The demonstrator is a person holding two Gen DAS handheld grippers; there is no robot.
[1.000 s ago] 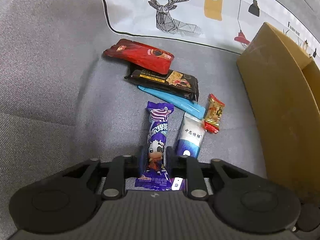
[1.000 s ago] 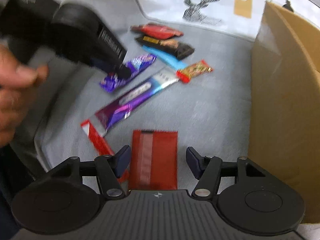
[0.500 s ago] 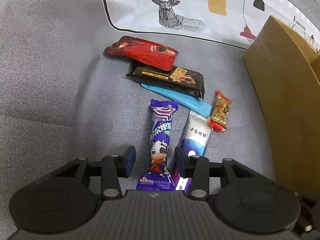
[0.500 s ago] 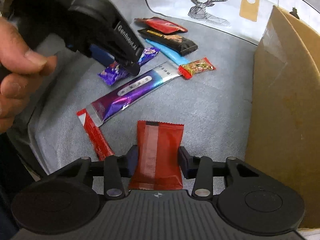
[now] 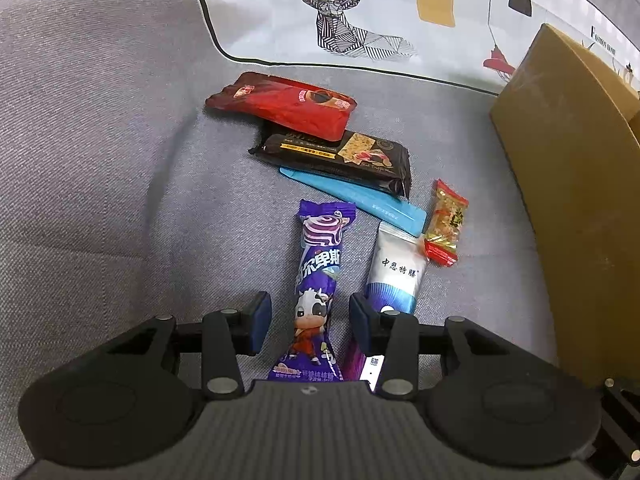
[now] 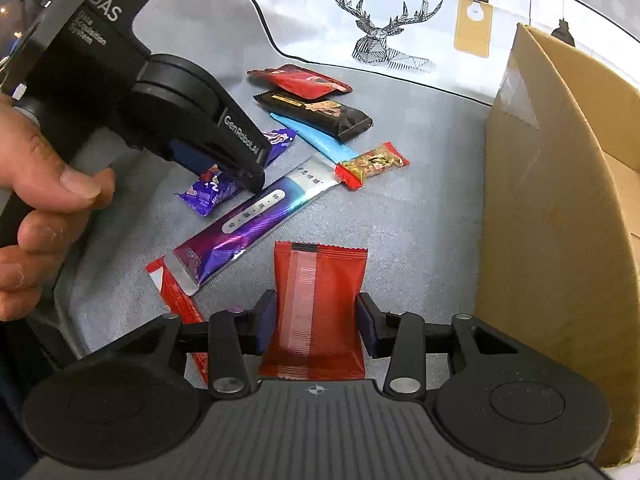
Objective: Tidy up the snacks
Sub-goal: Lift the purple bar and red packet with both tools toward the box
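On a grey sofa seat (image 5: pixel 100 160) filling most of both views, a person sorts loose snacks with a hand-held gripper in each hand. An open cardboard box (image 6: pixel 560 200) stands at the right edge of the frames, near enough, it appears, to take each packet once lifted. Against the backrest at the top leans a white deer-print cushion (image 5: pixel 360 12), out of the way. The snacks lie in a loose diagonal line at centre frame: a red pouch (image 5: pixel 284 106) farthest back overlaps a black cracker bar (image 5: pixel 340 154), which overlaps a blue sachet (image 5: pixel 360 200); beside these lie a long white-and-purple stick (image 6: pixel 256 220) and a small red-and-gold candy (image 5: pixel 445 224). Lower centre of the left wrist view, the left gripper (image 5: pixel 306 322) straddles a purple cow-print bar (image 5: pixel 318 292) with a clear gap between each pad and the wrapper, so the bar lies free on the fabric. Lower centre of the right wrist view, the right gripper (image 6: pixel 318 324) stands closed against both edges of a red flat packet (image 6: pixel 316 304), gripped low, probably for a lift toward the box. A thin red stick (image 6: pixel 176 300) lies just left of that packet, partly under the long stick. At far left, the person's hand (image 6: pixel 36 200) wraps the left gripper's handle.
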